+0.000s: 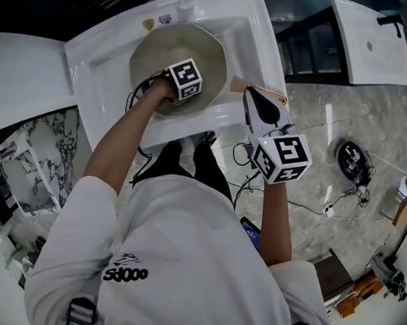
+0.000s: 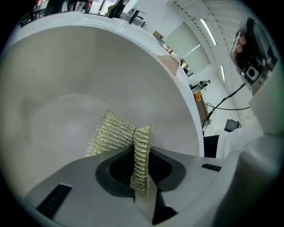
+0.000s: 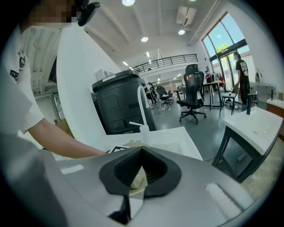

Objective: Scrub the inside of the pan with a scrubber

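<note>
Gold-green metal mesh, ribbed and glittering, makes up the scrubber [image 2: 113, 135], and the left claw [image 2: 143, 153] is clamped tight on it: one fold stands pinched upright between the dark pads while the rest fans out to the left and lies against the pale, smooth inner wall of the pan [image 1: 212, 50]. In the head view that claw reaches down into the pan's bowl, its marker cube [image 1: 185, 78] over the lower middle of the bowl, with the person's bare left forearm [image 1: 121, 145] running up to it. The pan is a wide beige bowl sitting in a white sink [image 1: 259, 29], and its tan handle [image 1: 239, 85] sticks out to the right over the sink's rim. The right claw [image 3: 138, 170] is closed on that handle, a pale beige piece of which shows wedged between the ribbed pads in the right gripper view; from above, the claw comes at the handle from below and to the right, its own cube [image 1: 282, 157] hanging over the grey marbled floor [image 1: 347, 113]. Beyond the right claw's pads stand a white tap [image 3: 143, 104] at the sink's far edge and a black bin [image 3: 117, 106] behind it.
</note>
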The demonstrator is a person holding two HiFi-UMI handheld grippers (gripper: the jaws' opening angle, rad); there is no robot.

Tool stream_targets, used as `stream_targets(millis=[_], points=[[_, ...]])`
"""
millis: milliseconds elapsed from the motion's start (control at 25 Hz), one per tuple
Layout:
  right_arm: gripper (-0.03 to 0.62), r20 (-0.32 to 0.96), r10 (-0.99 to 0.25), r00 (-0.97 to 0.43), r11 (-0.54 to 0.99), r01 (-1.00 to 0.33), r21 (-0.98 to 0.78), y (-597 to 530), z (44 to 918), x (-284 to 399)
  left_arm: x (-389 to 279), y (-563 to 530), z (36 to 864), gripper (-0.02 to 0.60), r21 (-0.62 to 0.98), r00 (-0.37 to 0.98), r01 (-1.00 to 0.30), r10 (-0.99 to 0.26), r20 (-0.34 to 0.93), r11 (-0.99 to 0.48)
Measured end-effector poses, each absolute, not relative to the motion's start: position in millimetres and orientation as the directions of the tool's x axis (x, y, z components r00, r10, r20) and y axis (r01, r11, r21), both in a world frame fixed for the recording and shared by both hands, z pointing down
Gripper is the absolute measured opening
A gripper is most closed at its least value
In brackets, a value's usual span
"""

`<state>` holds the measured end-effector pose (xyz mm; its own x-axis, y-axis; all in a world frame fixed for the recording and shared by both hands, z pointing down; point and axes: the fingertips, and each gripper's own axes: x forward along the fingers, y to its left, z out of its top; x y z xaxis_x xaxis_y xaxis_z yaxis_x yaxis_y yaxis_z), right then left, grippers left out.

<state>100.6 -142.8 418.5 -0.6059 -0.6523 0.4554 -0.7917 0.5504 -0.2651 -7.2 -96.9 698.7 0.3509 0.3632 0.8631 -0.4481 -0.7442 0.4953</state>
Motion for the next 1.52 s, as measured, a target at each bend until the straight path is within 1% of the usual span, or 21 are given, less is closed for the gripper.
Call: stream_targets(millis=[120,200,360,480,560,640,680,760,880,1000,1080,1160,1280,1400,1520], points=[[0.009,0.441,-0.656,-0.613,0.567,-0.785,-0.248,-147,405,100,-10,-88,701,0.066,0.595,0.434,-0.52,0.411,0.802,-0.613],[0.009,0.433,-0.656,-0.619,0.573,-0.781,-0.249,-148,399,98,-13,-81,698,0.066,0.636,0.457,-0.53,0.443,0.771,-0.561],[0.009,0.404,-0.655,-0.638,0.571,-0.769,-0.288,-154,389,96,-9,-69,677,0.066,0.699,0.463,-0.438,0.525,0.714,-0.565],[0.009,0.401,-0.649,-0.646,0.588,-0.761,-0.274,-155,383,93,-1,-57,652,0.066,0.762,0.497,-0.354,0.582,0.644,-0.542],[0.009,0.4,-0.641,-0.655,0.601,-0.752,-0.27,-154,380,89,-1,-49,636,0.066,0.787,0.523,-0.309,0.595,0.61,-0.534],[0.009,0.393,-0.633,-0.667,0.615,-0.741,-0.268,-155,375,85,-3,-48,622,0.066,0.784,0.561,-0.286,0.567,0.603,-0.551],[0.009,0.386,-0.631,-0.673,0.625,-0.736,-0.26,-157,371,84,-5,-54,615,0.066,0.77,0.589,-0.285,0.53,0.611,-0.571],[0.009,0.373,-0.633,-0.679,0.645,-0.728,-0.23,-162,361,85,-10,-70,597,0.066,0.718,0.654,-0.301,0.412,0.635,-0.628],[0.009,0.366,-0.634,-0.682,0.669,-0.72,-0.184,-162,349,84,-28,-90,564,0.066,0.591,0.73,-0.372,0.167,0.662,-0.716],[0.009,0.342,-0.647,-0.681,0.682,-0.718,-0.138,-168,336,81,-55,-114,522,0.067,0.417,0.744,-0.48,-0.106,0.66,-0.772],[0.009,0.321,-0.659,-0.68,0.689,-0.718,-0.104,-172,325,77,-71,-129,488,0.067,0.319,0.746,-0.55,-0.283,0.603,-0.772],[0.009,0.295,-0.668,-0.683,0.697,-0.714,-0.074,-175,311,70,-86,-142,450,0.067,0.244,0.737,-0.619,-0.445,0.508,-0.747],[0.009,0.242,-0.672,-0.7,0.719,-0.695,-0.014,-179,286,52,-114,-159,394,0.068,0.124,0.666,-0.726,-0.647,0.373,-0.676],[0.009,0.173,-0.672,-0.72,0.737,-0.673,0.063,-183,262,33,-140,-169,343,0.069,-0.017,0.558,-0.814,-0.789,0.259,-0.581],[0.008,0.116,-0.663,-0.739,0.748,-0.648,0.143,-185,242,15,-157,-170,304,0.071,-0.15,0.469,-0.856,-0.865,0.18,-0.495]])
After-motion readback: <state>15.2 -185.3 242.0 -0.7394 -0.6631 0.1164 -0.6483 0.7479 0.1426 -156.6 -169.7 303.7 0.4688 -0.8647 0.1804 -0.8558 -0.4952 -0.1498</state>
